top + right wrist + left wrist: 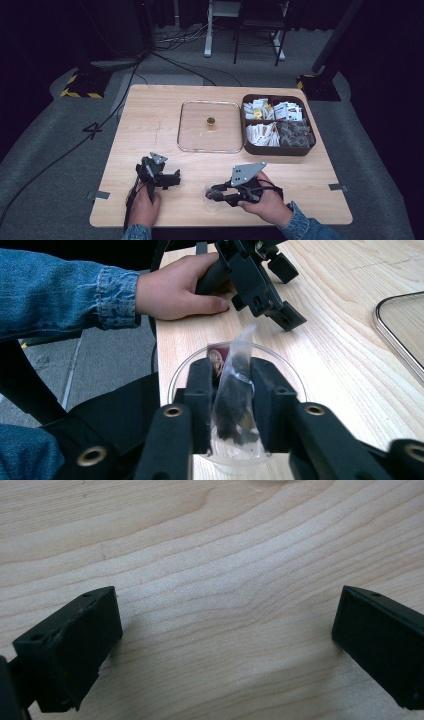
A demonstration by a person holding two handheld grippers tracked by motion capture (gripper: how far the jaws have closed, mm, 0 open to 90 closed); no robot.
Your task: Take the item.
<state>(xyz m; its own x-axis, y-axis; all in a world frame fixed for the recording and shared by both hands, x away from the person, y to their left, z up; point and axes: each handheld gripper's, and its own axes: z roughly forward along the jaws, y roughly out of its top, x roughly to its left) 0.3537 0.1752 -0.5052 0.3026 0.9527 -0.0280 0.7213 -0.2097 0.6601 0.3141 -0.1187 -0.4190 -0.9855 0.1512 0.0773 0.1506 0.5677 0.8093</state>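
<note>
- Right gripper view first: my right tool (pixel 235 410) is clamped on a small clear packet (pixel 234 405) with dark contents, the two jaws pressed against its flat sides, its twisted top sticking up free between them.
- Risk here, as I judge it: the packet is thin, slippery film held only by its middle. If I loosen the grip too early or tilt the tool, it could slide out and land beside the dish instead of in it.
- Under the packet sits a shallow clear round dish (pixel 280 367) at the near edge of the table (pixel 350 365). A small printed sachet (pixel 216 360) appears to lie in it behind the jaws. The dish is light and close to the edge, so a push from the jaws could shove it off.
- My left tool (pixel 227 625) rests on the table with its jaws wide apart and nothing between them, just bare wood.
- High view: the left tool (pixel 161 175) lies well apart from the right tool (pixel 220 194), so I see little chance of them clashing.
- Farther out, a clear square lid (pixel 210 126) with a small gold knob (pixel 211 121) lies flat mid-table, touching or just beside a dark box (pixel 278 125) with four compartments full of packets.
</note>
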